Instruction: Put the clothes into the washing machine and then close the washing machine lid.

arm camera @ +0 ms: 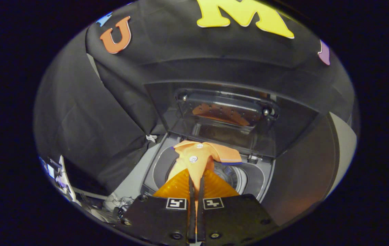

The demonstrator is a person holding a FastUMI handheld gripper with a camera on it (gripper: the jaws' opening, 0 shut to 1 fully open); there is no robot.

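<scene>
Your gripper (196,181) has its fingers pressed nearly together, pinching the orange shirt (199,157) between them. The shirt hangs over the open mouth of the washing machine (252,177), its long axis running from your fingers away toward the far side, buttoned collar end pointing far and a sleeve spreading to the right. Beyond it the washing machine lid (228,112) stands raised against the booth's wall, reflecting the orange cloth.

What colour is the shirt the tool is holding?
Orange shirt with white buttons and dark trim, in the gripper view.
</scene>
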